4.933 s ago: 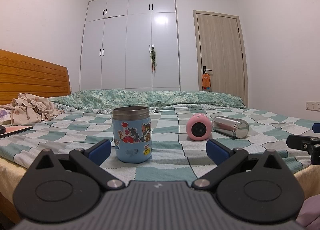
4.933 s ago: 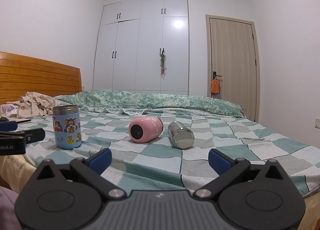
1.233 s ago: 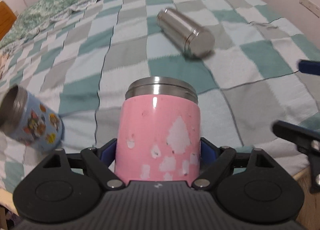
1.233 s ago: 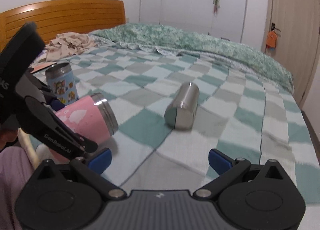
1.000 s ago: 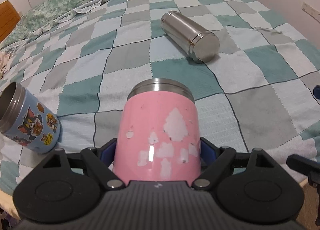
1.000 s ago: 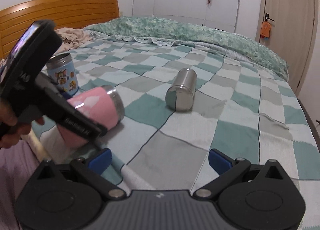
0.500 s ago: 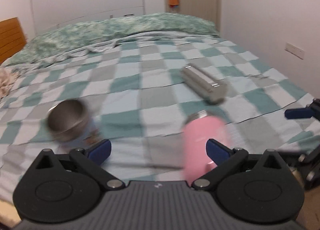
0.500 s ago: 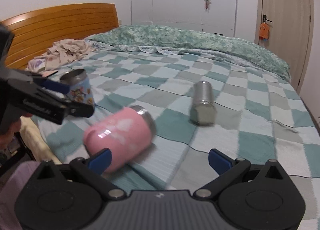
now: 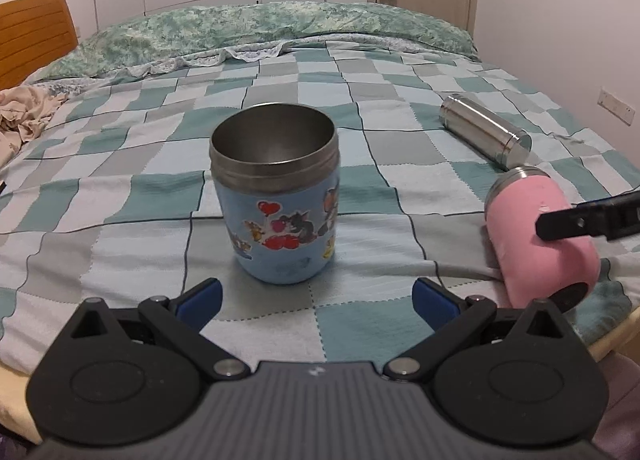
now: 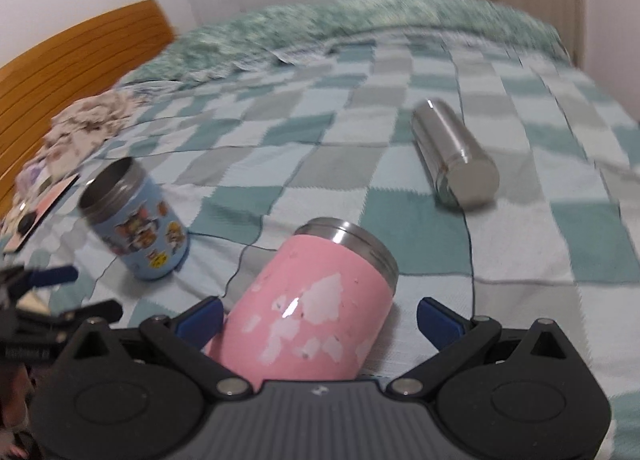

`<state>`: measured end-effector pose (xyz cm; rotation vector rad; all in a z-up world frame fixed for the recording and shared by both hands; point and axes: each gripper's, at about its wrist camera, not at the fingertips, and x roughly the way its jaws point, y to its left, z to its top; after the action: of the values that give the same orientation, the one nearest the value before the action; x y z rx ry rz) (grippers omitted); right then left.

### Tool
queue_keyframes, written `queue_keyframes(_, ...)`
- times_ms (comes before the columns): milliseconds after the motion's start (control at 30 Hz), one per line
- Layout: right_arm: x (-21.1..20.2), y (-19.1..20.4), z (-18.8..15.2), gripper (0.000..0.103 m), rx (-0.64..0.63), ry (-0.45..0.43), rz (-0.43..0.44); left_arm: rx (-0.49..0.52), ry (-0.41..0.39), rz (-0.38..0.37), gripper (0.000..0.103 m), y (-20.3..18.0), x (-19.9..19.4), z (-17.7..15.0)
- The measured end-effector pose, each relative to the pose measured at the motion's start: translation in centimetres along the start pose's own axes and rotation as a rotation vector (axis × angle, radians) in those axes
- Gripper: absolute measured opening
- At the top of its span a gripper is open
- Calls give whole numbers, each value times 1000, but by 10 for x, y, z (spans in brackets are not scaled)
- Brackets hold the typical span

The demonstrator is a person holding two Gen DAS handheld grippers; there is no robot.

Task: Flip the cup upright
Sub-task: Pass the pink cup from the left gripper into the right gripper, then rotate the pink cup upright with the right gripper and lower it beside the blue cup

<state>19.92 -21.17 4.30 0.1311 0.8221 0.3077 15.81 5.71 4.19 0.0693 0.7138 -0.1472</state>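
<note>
The pink cup (image 10: 308,308) lies tilted on the checked bedspread, its steel rim pointing away, between the open fingers of my right gripper (image 10: 318,320). The fingers stand apart from its sides. In the left wrist view the pink cup (image 9: 540,236) lies at the right with a right finger (image 9: 588,221) across it. A blue cartoon cup (image 9: 276,195) stands upright, mouth up, just ahead of my open, empty left gripper (image 9: 316,298); it also shows in the right wrist view (image 10: 136,219). A steel cup (image 10: 456,155) lies on its side further back.
The bed's front edge runs just below both grippers. Crumpled cloth (image 10: 84,127) and a flat pink item (image 10: 44,207) lie at the left by the wooden headboard (image 10: 76,59). A rolled green quilt (image 9: 260,31) lies across the far side.
My left gripper has let go of the pink cup and swung left to face the blue cup. My right gripper has come down around the pink cup, which lies tilted.
</note>
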Motion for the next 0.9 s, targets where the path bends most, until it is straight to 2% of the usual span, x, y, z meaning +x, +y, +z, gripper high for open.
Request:
queue_keyframes(300,45,-8,13,101,165,174,38,-20,3,-25,103,0,17,-6)
queue_keyframes(433,59,-21,12,92,278,227,110,-25,1,-32,103,-2,20,-7)
queue_keyframes(700,39,-16,0,88,222,96,156,-45,-7,-31,103,2,19,-9)
queue_keyframes(900,18,-6,-3,85,115,-18,174,-57,-30,-33,103,6,10,-11)
